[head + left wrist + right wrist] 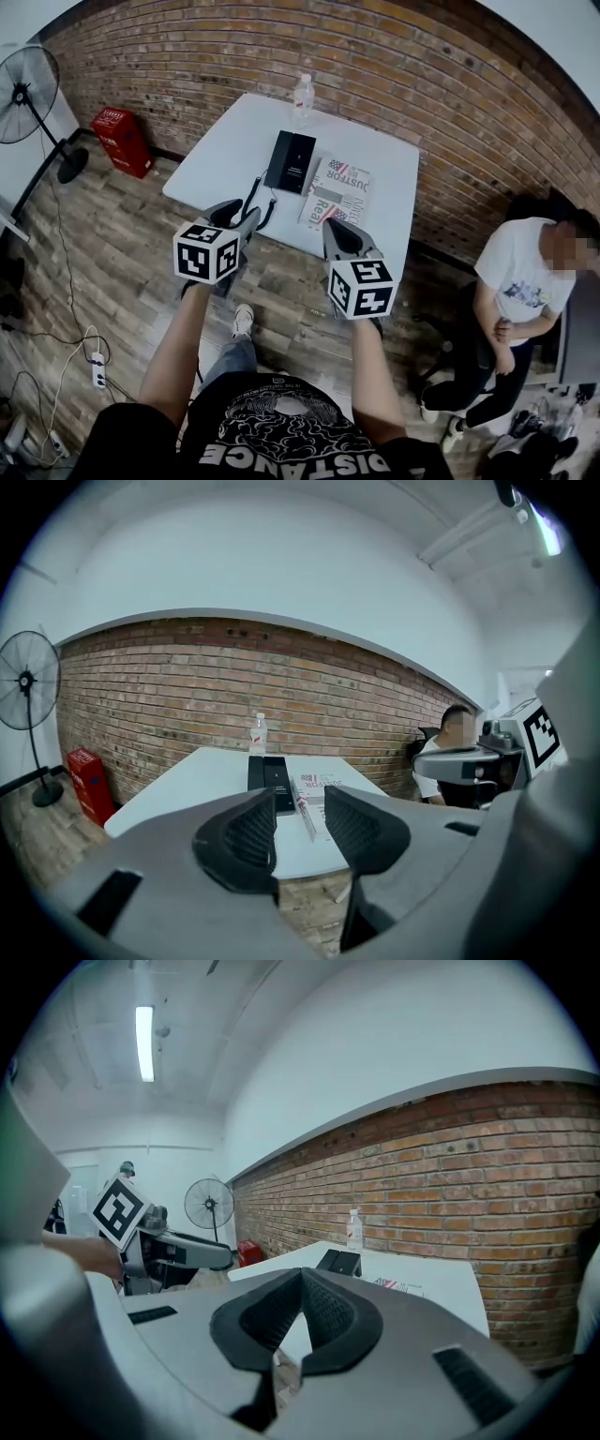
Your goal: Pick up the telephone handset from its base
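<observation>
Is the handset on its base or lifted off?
On its base: the handset lies seated along the black telephone on the table; the left claw and right claw hang short of it, both empty.

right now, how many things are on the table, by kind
phone: 1
bottle: 1
printed paper: 1
total: 3
</observation>
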Motion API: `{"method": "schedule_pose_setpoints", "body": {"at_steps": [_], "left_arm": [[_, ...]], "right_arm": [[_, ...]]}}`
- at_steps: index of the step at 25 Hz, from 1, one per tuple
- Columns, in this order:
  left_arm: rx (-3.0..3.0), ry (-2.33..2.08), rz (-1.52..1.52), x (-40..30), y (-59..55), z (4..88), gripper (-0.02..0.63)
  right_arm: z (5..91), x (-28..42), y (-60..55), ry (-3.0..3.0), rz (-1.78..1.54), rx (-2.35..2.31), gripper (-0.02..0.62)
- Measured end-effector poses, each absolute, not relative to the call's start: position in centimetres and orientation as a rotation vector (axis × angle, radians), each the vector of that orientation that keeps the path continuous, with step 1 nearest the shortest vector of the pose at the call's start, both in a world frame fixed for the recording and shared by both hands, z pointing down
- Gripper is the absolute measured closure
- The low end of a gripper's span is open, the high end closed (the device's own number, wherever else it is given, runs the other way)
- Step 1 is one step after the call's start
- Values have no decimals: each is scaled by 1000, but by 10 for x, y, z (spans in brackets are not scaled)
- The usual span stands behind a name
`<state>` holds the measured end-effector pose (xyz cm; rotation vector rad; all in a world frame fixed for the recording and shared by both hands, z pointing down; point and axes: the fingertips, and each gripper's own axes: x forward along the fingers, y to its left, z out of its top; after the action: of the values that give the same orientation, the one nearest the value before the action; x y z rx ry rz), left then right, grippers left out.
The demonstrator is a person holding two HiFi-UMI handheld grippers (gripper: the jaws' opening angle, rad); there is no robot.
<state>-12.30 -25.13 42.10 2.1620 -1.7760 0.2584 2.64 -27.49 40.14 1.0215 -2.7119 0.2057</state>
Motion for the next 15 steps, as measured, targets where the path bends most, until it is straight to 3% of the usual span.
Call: {"method": "schedule_pose_setpoints", "body": {"at_steps": [15], "left_arm": [[2255, -1422, 220, -191, -389, 463, 451]], "right_arm": [[414, -55, -391, -2617, 223, 1156, 595]]}}
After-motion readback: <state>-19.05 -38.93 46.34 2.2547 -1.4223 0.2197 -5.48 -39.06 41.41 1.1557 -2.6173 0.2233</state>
